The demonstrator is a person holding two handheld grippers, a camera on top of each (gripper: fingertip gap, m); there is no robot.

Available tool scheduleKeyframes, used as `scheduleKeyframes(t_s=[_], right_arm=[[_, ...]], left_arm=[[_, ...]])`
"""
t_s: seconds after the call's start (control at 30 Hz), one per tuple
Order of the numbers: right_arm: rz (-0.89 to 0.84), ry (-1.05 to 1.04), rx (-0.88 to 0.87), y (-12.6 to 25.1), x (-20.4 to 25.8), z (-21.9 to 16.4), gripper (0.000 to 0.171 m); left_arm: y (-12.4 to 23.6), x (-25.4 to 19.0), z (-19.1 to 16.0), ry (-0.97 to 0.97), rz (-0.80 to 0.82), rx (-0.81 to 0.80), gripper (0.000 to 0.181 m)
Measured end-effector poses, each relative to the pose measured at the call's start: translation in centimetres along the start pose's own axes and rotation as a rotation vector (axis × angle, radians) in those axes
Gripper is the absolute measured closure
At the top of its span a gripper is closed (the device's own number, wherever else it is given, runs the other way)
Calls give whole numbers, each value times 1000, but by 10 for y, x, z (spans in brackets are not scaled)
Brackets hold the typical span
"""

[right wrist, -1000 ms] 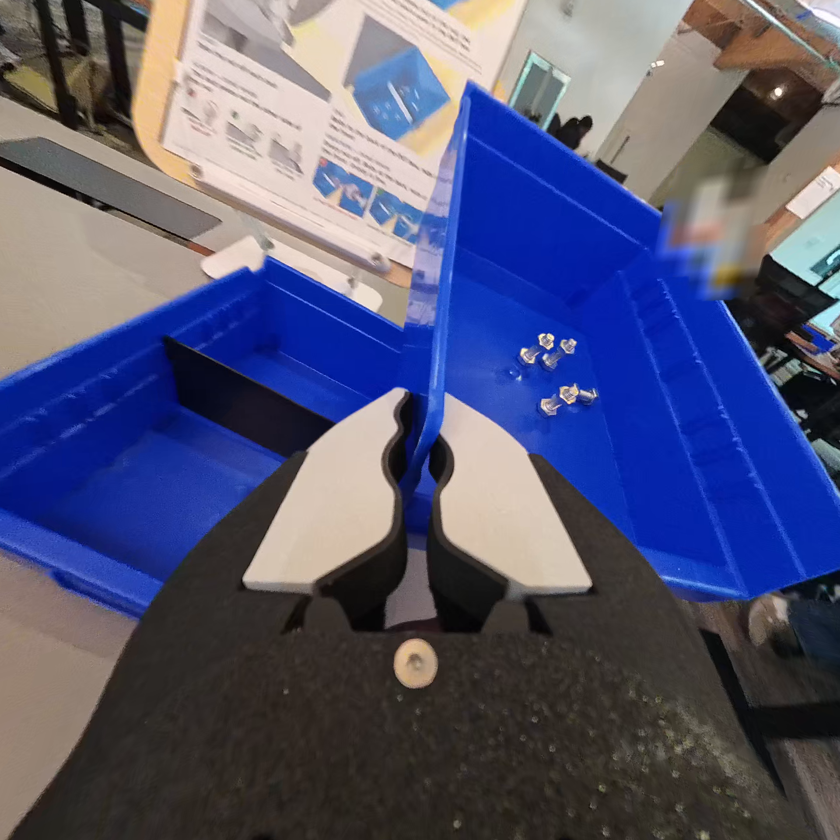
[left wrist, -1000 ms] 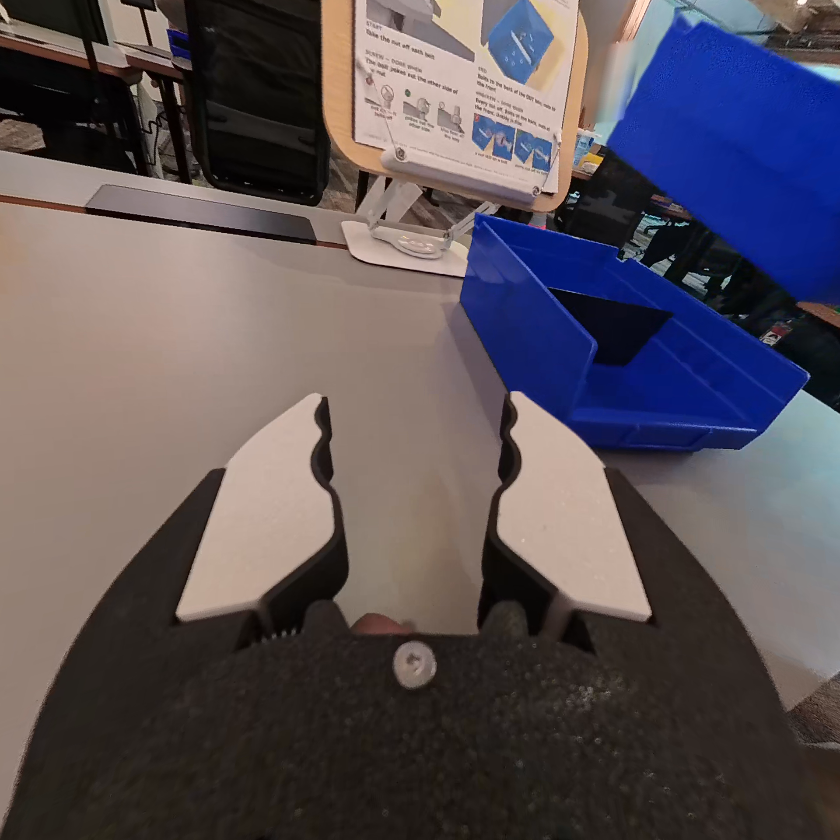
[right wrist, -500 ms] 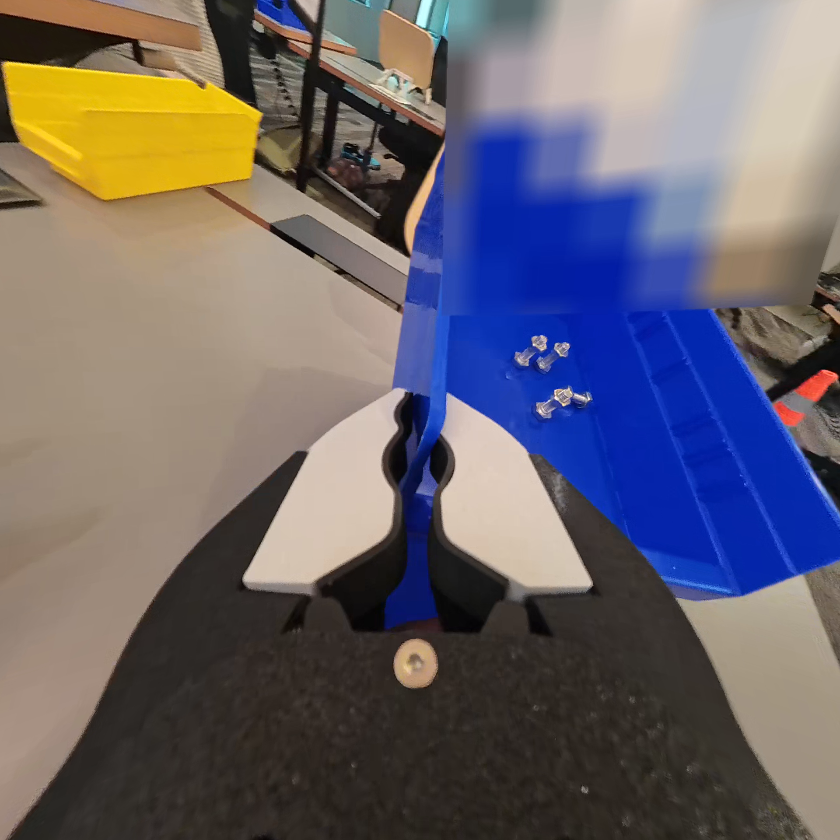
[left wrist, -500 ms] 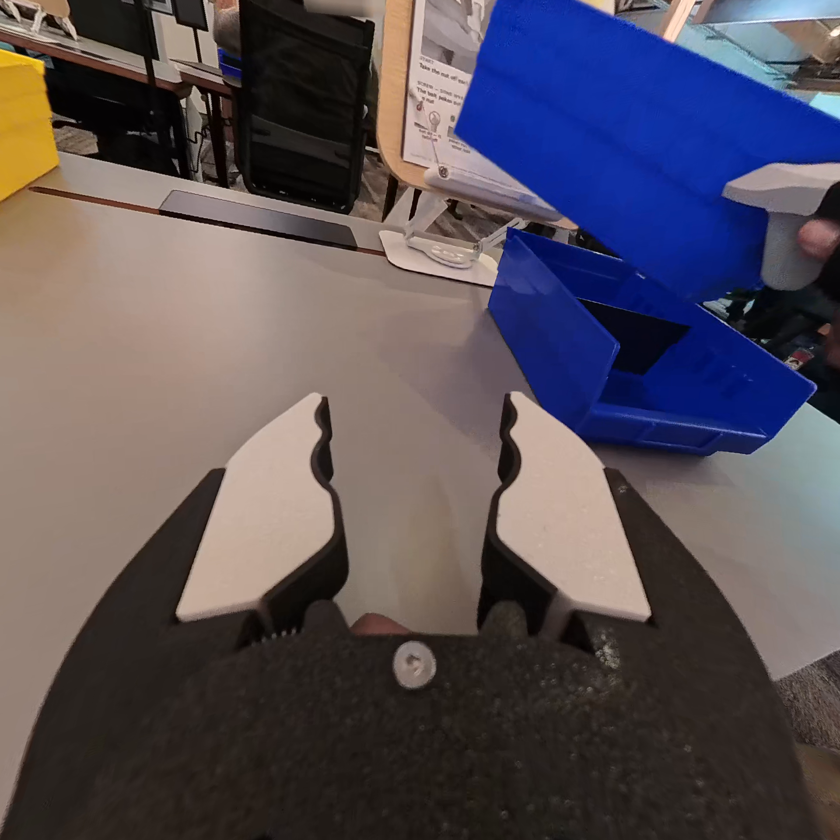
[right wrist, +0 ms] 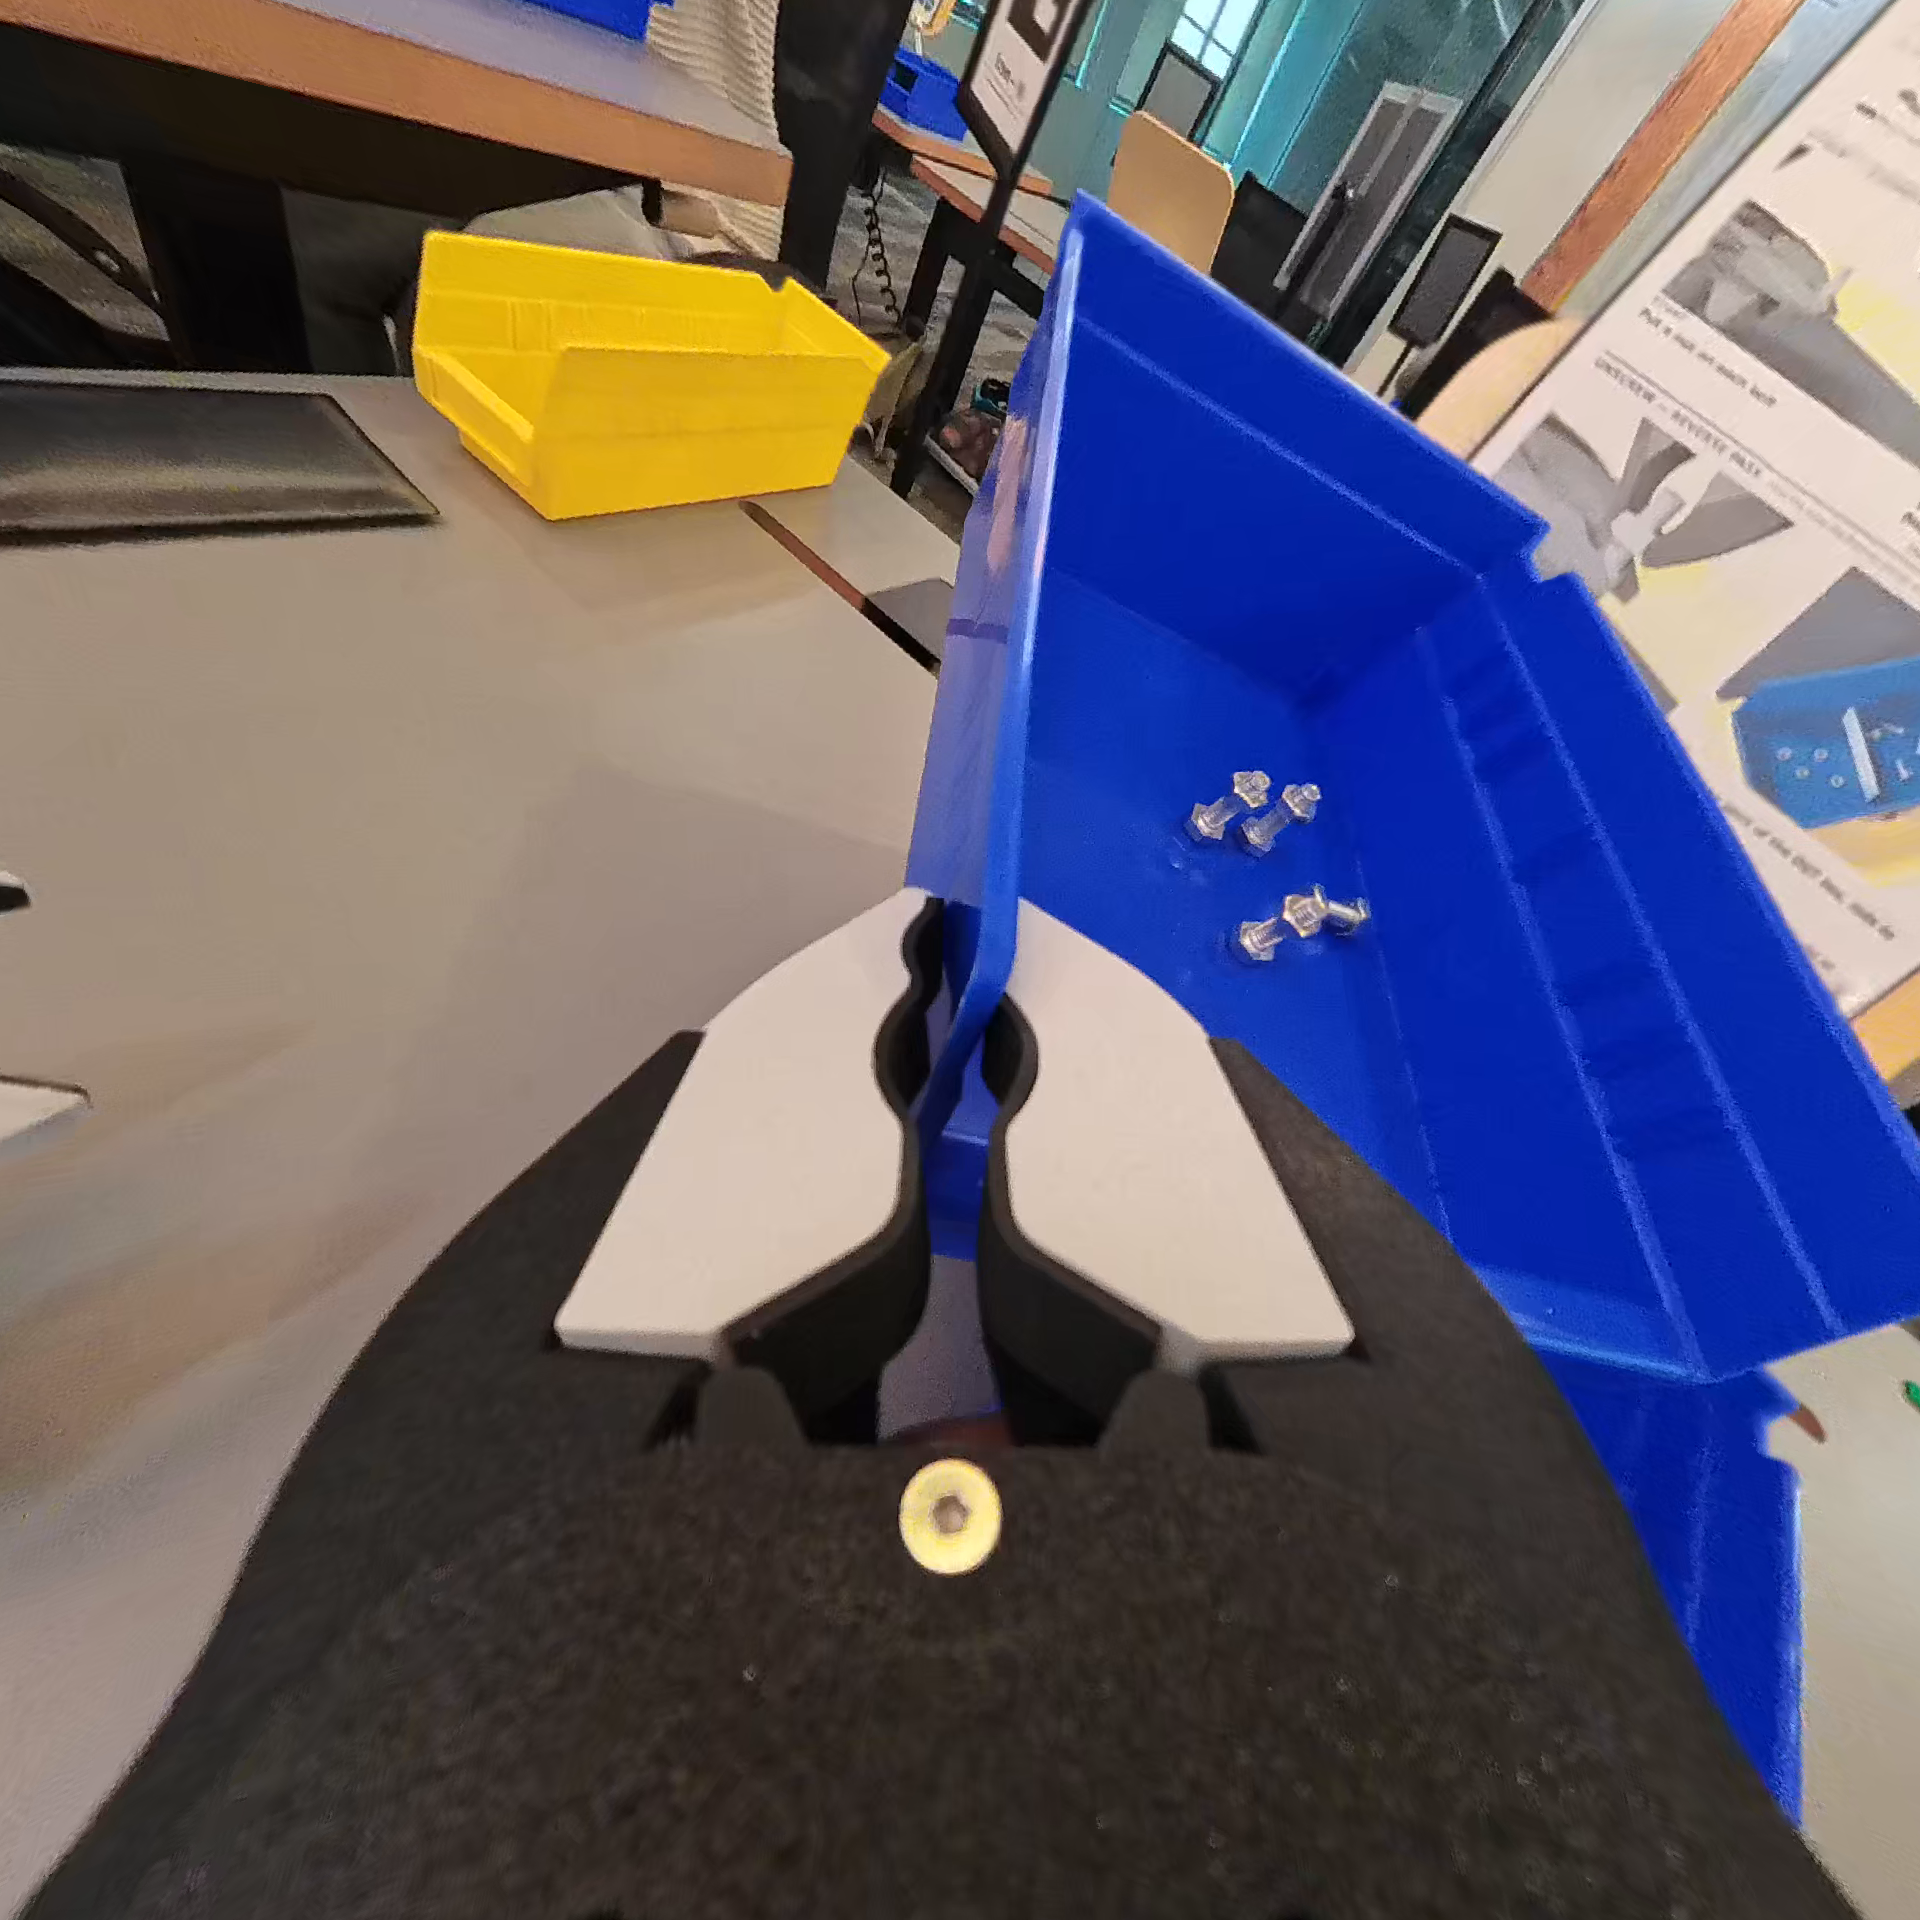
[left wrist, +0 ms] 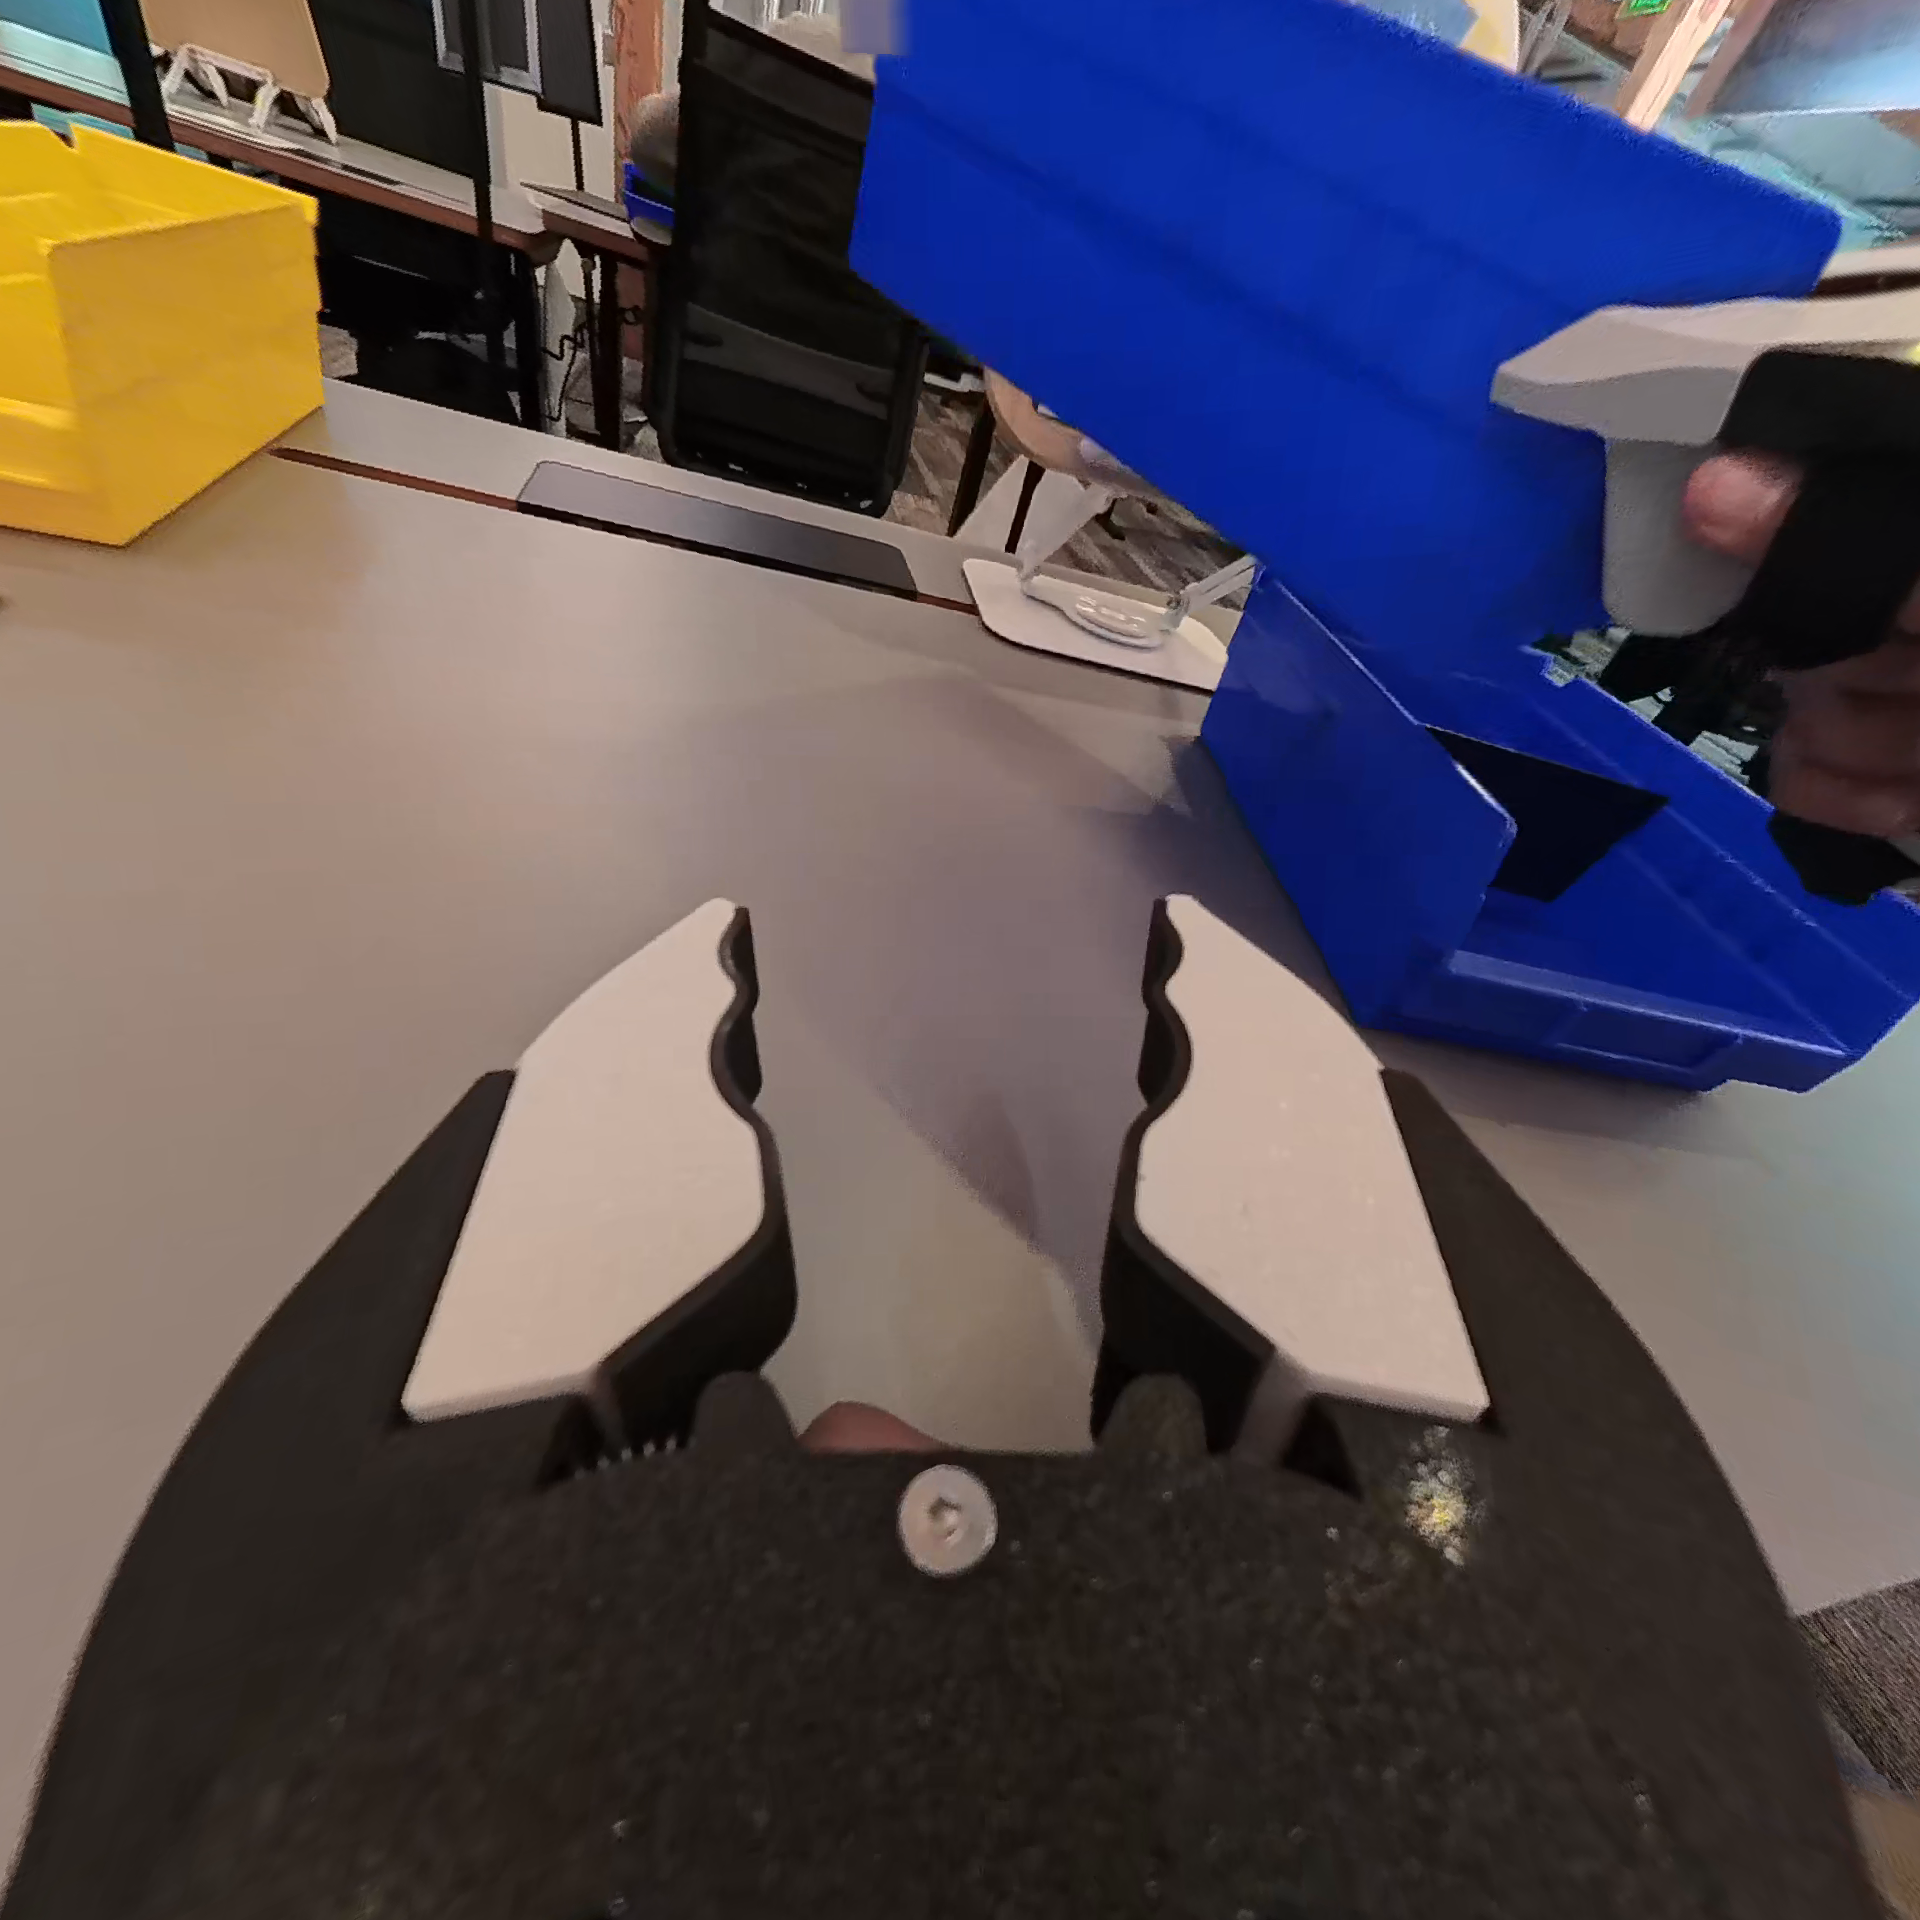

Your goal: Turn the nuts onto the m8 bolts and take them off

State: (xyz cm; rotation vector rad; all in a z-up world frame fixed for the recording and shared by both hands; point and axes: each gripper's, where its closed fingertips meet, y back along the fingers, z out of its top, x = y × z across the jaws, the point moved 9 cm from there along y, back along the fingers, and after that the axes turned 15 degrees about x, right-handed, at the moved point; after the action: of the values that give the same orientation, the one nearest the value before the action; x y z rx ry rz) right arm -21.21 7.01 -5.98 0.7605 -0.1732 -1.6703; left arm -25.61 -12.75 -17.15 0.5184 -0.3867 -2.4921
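The right tool is clamped on the side wall of a blue bin, holding it tilted in the air above the grey desk, beside a second blue bin that rests on the desk. The bolts, small silvery pieces that appear to carry nuts, lie in two loose pairs on the lifted bin's floor, ahead and right of the right tool. They sit far nearer that tool than the left tool, which hovers with its fingers apart and empty over bare desk, left of the resting bin. A yellow bin stands well beyond the lifted bin. Setting the bin down likely comes first.
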Motion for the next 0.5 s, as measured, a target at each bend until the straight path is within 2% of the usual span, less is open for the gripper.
scheduleKeyframes(t_s=[0.2,0.5], right_arm=[[91,16,-38,7,21,13,166],[158,76,2,-10,58,7,166]], left_arm=[[-1,1,1,-2,1,-2,110],[-2,5,-2,7,10,6,110]])
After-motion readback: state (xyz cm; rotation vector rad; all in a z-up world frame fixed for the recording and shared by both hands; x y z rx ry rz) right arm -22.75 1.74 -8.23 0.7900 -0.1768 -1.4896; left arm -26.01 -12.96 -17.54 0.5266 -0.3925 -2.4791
